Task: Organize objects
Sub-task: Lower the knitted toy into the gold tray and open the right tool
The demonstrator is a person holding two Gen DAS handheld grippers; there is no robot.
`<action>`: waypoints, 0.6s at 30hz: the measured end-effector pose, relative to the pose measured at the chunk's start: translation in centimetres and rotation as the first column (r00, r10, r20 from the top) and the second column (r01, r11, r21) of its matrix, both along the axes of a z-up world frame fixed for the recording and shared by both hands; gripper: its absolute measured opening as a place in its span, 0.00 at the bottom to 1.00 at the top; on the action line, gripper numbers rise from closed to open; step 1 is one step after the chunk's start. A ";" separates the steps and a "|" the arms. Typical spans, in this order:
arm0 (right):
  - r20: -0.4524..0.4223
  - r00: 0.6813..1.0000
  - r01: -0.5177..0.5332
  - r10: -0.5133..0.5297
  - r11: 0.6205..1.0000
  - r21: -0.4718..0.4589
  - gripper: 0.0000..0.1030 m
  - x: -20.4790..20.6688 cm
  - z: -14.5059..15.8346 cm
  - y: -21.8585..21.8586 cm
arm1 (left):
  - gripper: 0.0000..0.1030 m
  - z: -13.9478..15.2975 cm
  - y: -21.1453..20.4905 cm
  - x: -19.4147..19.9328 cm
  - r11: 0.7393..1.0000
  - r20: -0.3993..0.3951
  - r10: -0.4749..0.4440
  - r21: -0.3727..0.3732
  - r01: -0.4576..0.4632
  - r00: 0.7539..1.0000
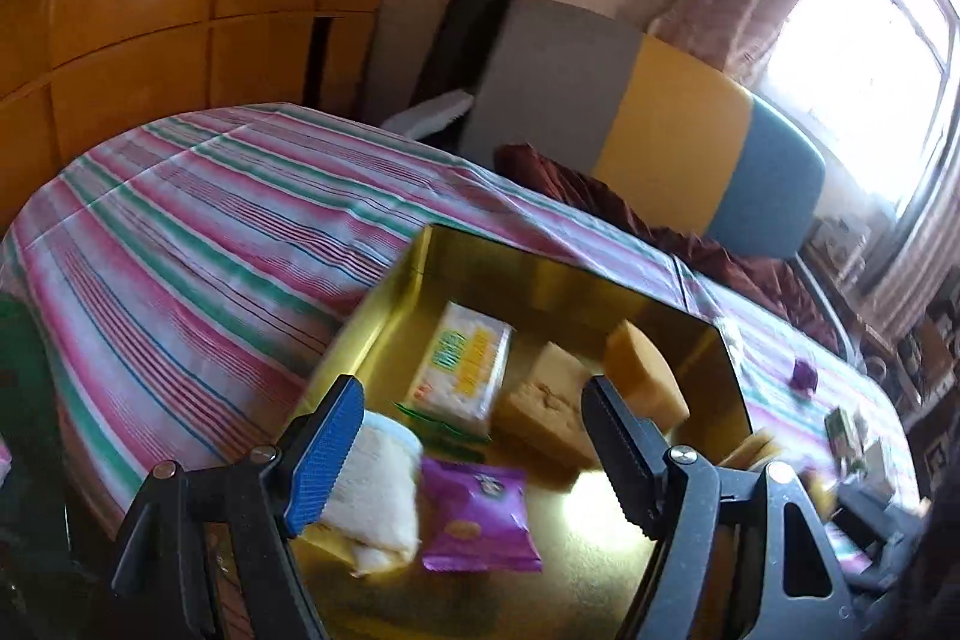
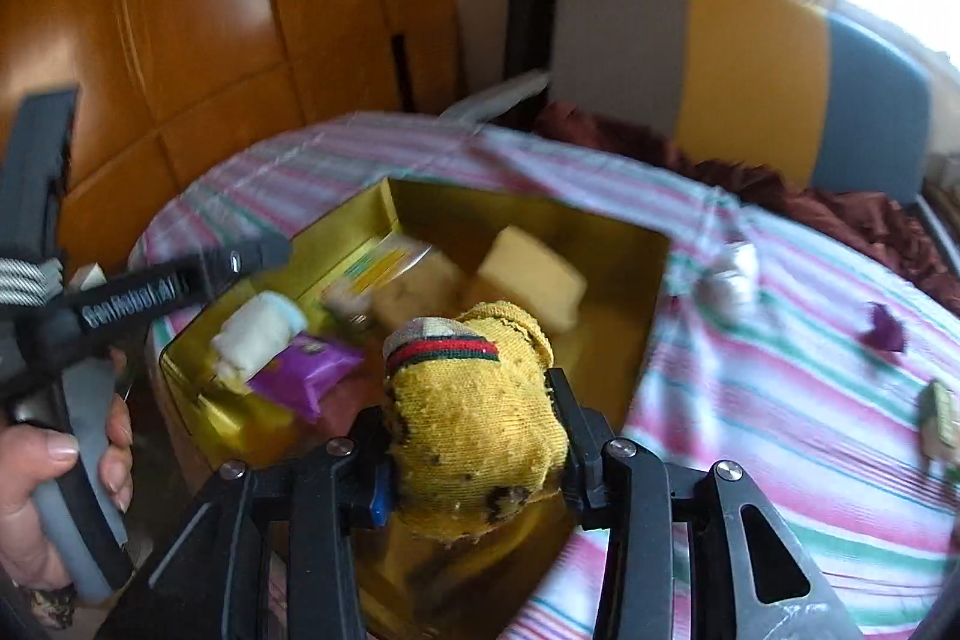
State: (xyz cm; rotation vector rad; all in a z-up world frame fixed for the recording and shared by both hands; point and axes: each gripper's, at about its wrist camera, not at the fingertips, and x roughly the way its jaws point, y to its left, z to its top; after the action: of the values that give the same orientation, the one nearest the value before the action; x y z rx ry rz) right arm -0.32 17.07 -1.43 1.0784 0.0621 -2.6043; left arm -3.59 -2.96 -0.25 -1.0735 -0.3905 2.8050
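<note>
Right fingers [image 2: 555, 394] clamped on yellow sock [image 2: 474, 424]; left fingers [image 1: 327, 448] wide apart, empty.

No legible text anywhere.

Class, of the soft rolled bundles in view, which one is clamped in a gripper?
The yellow rolled sock, squeezed in the right gripper; the white roll lies loose in the gold tin.

Motion blur smears the small packets [image 2: 939, 421] at the table's far right, and the yellow sock [image 2: 474, 418] hides the gold tin's [image 2: 528, 214] near floor.
</note>
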 end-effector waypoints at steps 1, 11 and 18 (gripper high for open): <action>0.016 1.000 -0.006 0.006 1.000 0.004 0.41 -0.2 -0.4 -0.5 | 0.74 0.1 -0.3 -0.1 1.000 0.001 0.010 0.009 -0.010 1.000; 0.041 0.999 0.027 -0.026 0.999 -0.037 0.61 -0.9 -1.1 -2.8 | 0.74 0.4 -0.7 0.1 0.999 0.004 0.020 0.048 -0.020 1.000; -0.010 0.994 0.107 -0.108 0.992 -0.074 0.61 0.5 0.3 0.4 | 0.74 0.1 0.9 0.6 0.996 0.009 -0.041 0.081 0.040 0.999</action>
State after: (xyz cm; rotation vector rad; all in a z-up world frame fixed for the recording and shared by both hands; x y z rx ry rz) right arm 0.20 17.45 -1.14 1.0654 -0.0899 -2.6868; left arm -2.94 -2.11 -0.13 -1.0671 -0.4728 2.7245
